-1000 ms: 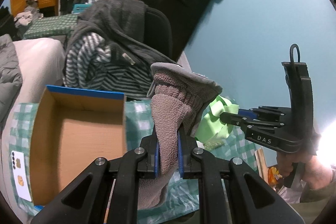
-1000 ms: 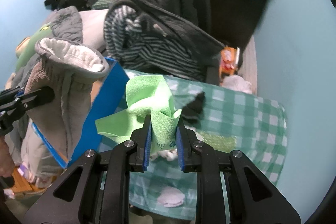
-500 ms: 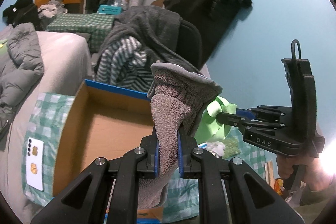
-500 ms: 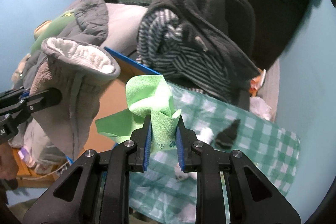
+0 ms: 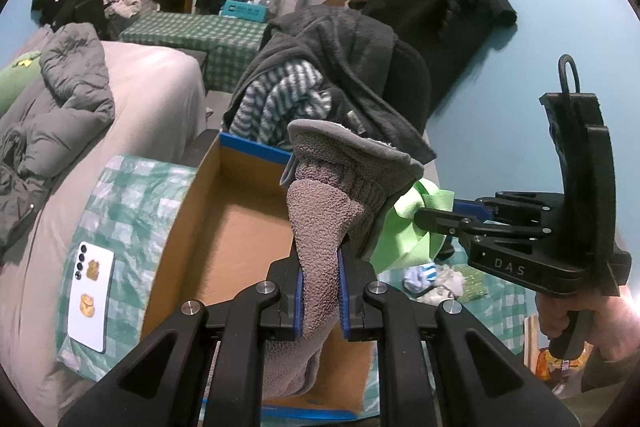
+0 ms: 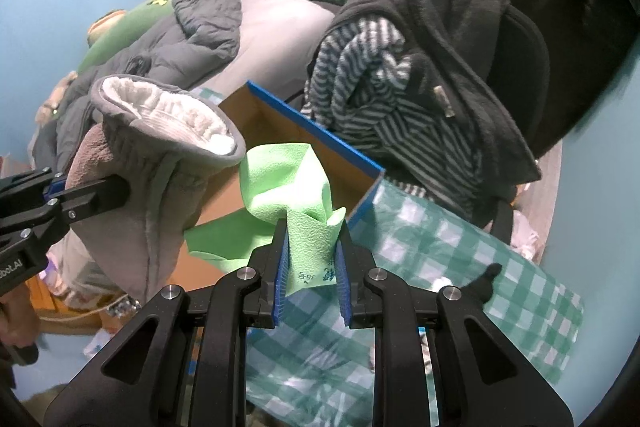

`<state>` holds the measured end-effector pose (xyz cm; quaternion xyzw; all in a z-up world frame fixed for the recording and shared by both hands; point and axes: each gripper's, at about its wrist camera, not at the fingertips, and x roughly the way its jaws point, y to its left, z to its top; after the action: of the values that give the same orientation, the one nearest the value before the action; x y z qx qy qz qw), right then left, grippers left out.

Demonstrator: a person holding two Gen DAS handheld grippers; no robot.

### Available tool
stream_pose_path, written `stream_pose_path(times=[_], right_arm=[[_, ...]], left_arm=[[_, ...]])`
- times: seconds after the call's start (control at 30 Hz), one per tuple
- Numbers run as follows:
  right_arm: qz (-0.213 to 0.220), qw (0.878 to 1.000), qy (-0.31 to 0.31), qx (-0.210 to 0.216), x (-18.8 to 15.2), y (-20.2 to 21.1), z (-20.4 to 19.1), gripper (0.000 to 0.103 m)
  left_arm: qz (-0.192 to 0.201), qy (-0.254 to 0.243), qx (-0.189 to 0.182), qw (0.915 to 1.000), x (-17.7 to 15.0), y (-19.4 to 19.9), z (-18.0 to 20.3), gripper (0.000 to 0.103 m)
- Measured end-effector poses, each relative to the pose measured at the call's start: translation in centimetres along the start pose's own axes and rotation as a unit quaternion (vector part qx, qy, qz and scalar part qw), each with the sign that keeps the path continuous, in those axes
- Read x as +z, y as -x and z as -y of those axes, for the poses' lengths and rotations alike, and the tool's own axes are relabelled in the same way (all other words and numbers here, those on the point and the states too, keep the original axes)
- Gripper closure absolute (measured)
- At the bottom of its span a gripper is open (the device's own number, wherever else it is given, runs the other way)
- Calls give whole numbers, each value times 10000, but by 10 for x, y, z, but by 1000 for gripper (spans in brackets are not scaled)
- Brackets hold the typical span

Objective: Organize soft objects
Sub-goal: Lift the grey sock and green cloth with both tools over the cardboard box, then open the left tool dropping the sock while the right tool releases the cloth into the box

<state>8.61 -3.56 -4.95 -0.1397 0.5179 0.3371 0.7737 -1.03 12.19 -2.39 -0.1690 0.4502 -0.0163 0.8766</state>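
Left gripper (image 5: 319,297) clamped on grey fleece mitten (image 5: 332,195), probably over cardboard box (image 5: 224,227); right gripper (image 6: 311,273) pinching green cloth (image 6: 286,187).

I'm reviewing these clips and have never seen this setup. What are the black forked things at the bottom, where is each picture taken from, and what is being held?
No robot here: a person holds a two-finger gripper in each hand, with a fisheye camera looking along its fingers. In the left view, the left gripper is shut on a grey fleece mitten. In the right view, the right gripper is shut on a green cloth. Each camera also sees the other gripper from the side. Below lies an open cardboard box on a green checked cloth, with a white phone beside it.
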Motion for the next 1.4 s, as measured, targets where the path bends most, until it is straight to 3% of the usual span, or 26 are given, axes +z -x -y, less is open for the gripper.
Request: stream_pose_path(times=[1.0,1.1,1.17,1.23,1.4], right_arm=[[-860,9955,399,34,16,-86,-31,82],[-863,9954,420,-54,16,-87,-31,68],[-810,9958,417,-83,16,-86,-31,50],[-755,9963,403,-121,15,-82,-30,45],[-734,9966,331,-167,14,-75,-24,44]], left_arm=[[-637,383,538,9958,-15,-68,-44,86],[-642,425,672,9948,-15,-67,-45,76],[-584,431,710,9948,-15,-66,-45,70],[-526,426,732,9950,-14,-63,-45,66],[-433,352,740,9957,-9,-54,-36,59]])
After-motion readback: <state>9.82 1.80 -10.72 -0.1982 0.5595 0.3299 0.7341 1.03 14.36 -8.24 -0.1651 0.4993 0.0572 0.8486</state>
